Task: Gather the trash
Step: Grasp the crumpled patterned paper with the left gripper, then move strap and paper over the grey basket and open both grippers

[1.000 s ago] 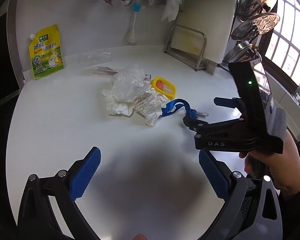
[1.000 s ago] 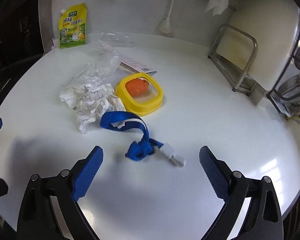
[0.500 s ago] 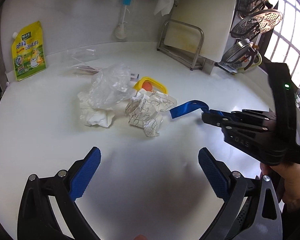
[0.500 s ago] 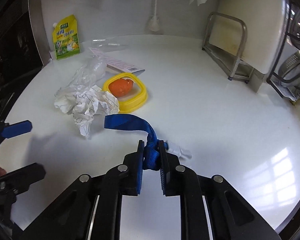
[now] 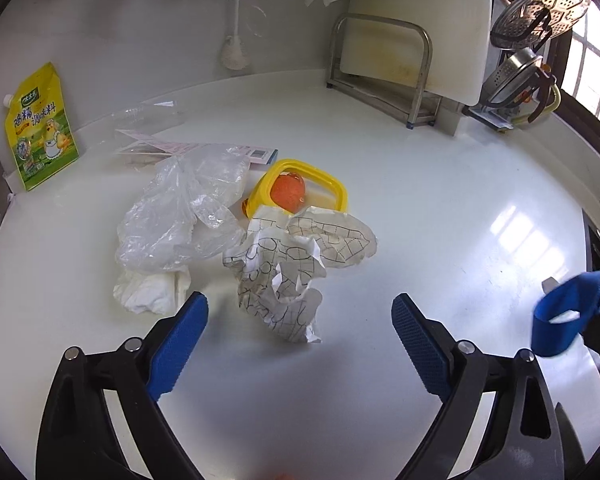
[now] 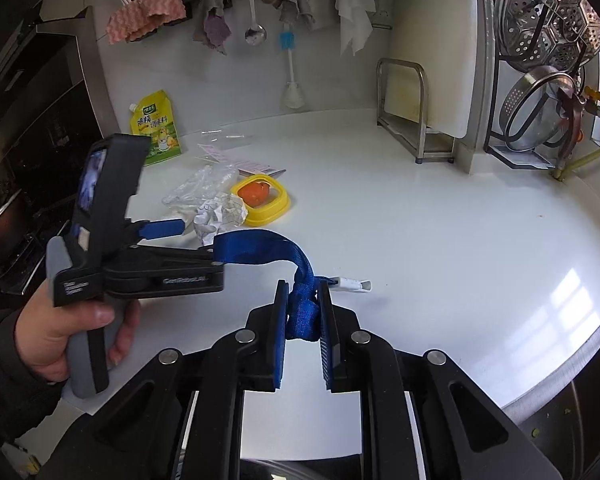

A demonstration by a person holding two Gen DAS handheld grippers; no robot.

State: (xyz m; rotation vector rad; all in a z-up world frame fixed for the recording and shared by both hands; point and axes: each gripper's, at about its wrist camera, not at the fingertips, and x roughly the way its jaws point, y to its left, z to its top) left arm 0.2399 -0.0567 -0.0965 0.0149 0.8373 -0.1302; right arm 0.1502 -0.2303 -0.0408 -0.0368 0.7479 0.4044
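Observation:
A crumpled sheet of printed paper [image 5: 284, 268] lies on the white counter [image 5: 440, 208], its lower end between the fingertips of my left gripper [image 5: 298, 312]. The jaws are closing and the pads do not touch it. Beside the paper lie a clear plastic bag [image 5: 180, 216], a white tissue [image 5: 148, 292] and a yellow ring [image 5: 332, 184] around an orange piece [image 5: 286, 188]. My right gripper [image 6: 303, 292] is shut on a knotted blue strap [image 6: 260, 244], held above the counter. The strap [image 5: 560, 316] shows at the right edge of the left wrist view.
A yellow seasoning pouch [image 5: 40, 128] leans on the back wall. A flat pink wrapper [image 5: 188, 148] lies behind the bag. A cutting board in a metal rack [image 5: 380, 60] and steel strainers [image 6: 540, 120] stand at the back right. The counter's rounded edge [image 6: 560, 360] runs along the right.
The right gripper shut on the blue strap and lifted it away to the right. My left gripper moved forward to the crumpled paper and its jaws narrowed.

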